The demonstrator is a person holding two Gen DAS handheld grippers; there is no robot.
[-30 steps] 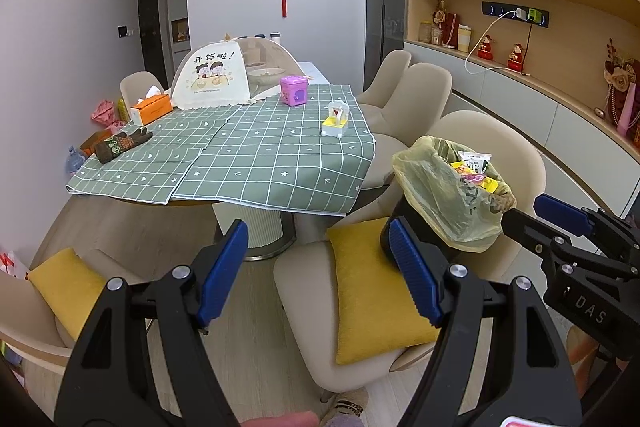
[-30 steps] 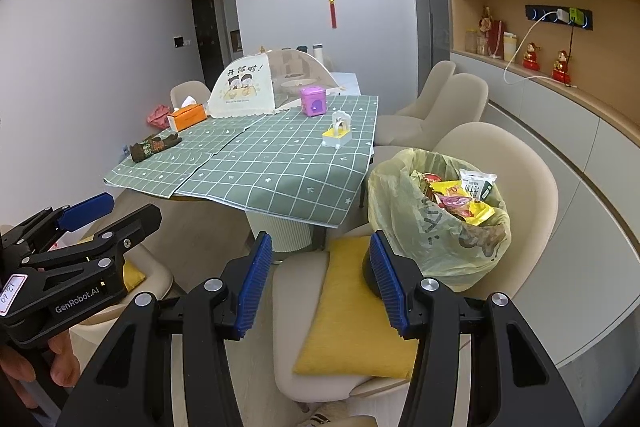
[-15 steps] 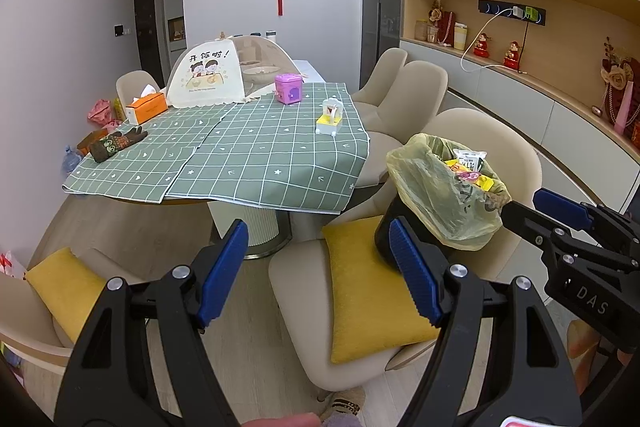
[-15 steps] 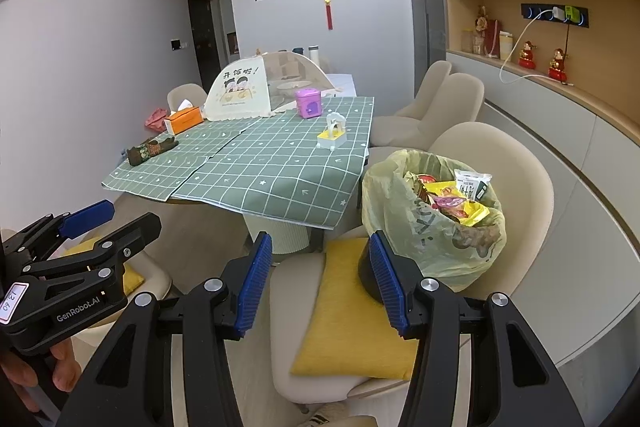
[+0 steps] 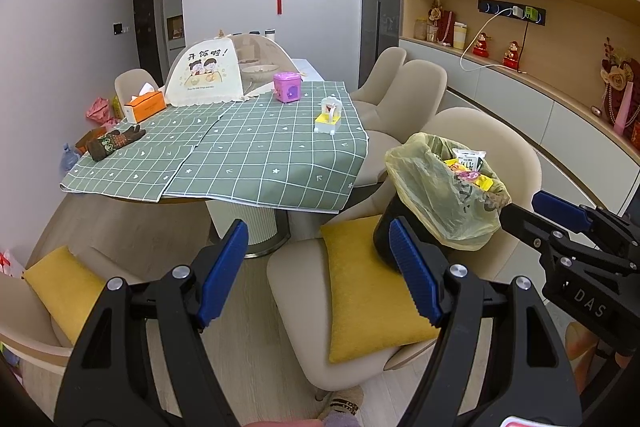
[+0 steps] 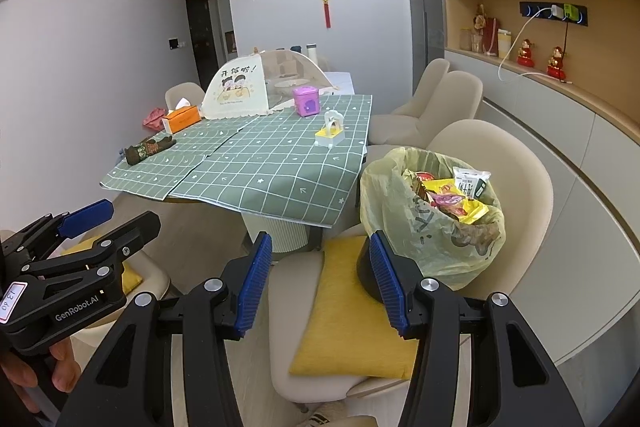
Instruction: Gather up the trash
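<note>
Both my left gripper (image 5: pixel 320 267) and right gripper (image 6: pixel 316 279) spread, empty; I should approach the full trash bag (image 6: pixel 432 219) rim squarely, near-right on chair.

You are looking at a thin, crinkled, translucent yellow plastic bag (image 6: pixel 404 211) lining a matt black bin (image 6: pixel 366 273), glossy foil wrappers (image 6: pixel 460 205) lying inside that bag, a soft yellow cloth cushion (image 6: pixel 344 311) lying under the bin, ribbed blue pads (image 6: pixel 386 281) showing before it.
</note>
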